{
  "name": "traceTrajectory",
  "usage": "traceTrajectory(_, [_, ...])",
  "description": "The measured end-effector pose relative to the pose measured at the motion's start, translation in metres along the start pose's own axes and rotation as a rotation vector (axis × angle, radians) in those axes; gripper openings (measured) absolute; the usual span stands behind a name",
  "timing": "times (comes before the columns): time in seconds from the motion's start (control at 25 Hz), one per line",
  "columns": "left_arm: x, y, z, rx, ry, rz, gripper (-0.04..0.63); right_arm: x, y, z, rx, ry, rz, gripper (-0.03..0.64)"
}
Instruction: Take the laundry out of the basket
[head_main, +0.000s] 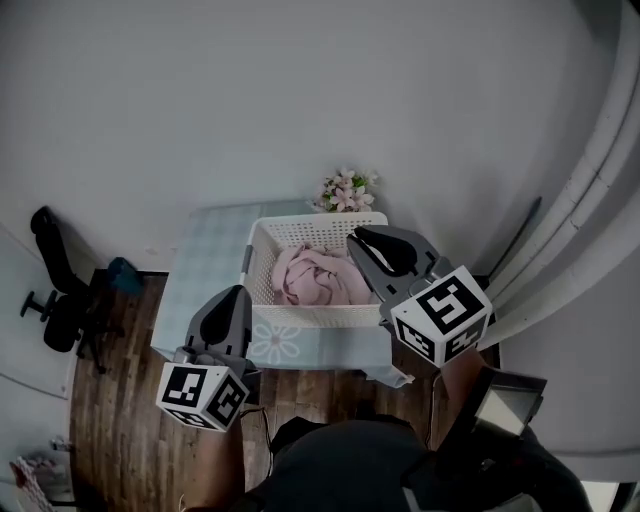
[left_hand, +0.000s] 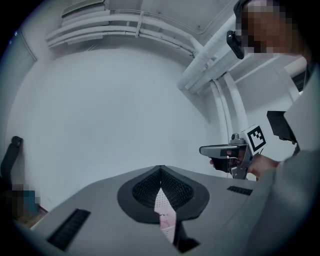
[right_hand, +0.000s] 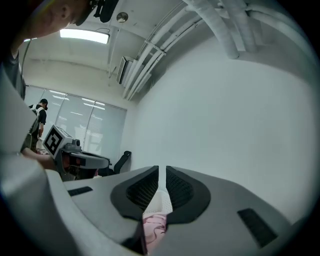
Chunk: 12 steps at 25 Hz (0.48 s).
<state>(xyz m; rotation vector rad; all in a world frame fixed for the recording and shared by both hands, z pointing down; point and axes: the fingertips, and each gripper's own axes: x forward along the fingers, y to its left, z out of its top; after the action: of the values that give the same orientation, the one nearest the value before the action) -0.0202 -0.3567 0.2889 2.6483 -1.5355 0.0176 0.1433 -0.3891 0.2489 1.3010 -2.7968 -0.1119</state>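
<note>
A white mesh laundry basket (head_main: 262, 240) stands on a table with a pale blue cloth (head_main: 210, 260). Crumpled pink laundry (head_main: 310, 275) lies inside it. My left gripper (head_main: 237, 292) hovers off the basket's near left corner, its jaws together and holding nothing. My right gripper (head_main: 360, 235) hangs over the basket's right side, also shut and empty. In the left gripper view the jaws (left_hand: 160, 170) meet at the tips, with a sliver of basket and pink cloth (left_hand: 167, 220) showing below. The right gripper view shows its jaws (right_hand: 162, 170) nearly touching above the pink laundry (right_hand: 154, 225).
A small bunch of pink flowers (head_main: 345, 190) sits behind the basket against the white wall. A black office chair (head_main: 55, 290) stands on the wood floor at the left. White pipes run along the wall at the right (head_main: 590, 190).
</note>
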Motion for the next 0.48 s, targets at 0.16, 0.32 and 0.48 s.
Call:
traceTrajectory(0.16, [0.008, 0.008, -0.006, 0.016, 0.028, 0.039, 0.008, 0.022, -0.006, -0.016, -0.004, 0.061, 0.075, 0.16])
traceTrajectory(0.32, [0.012, 0.02, -0.012, 0.019, 0.053, 0.053, 0.008, 0.048, -0.007, -0.035, -0.045, 0.143, 0.112, 0.246])
traceTrajectory(0.48, [0.019, 0.04, -0.019, 0.014, 0.066, 0.055, 0.008, 0.071, -0.012, -0.048, -0.086, 0.187, 0.125, 0.25])
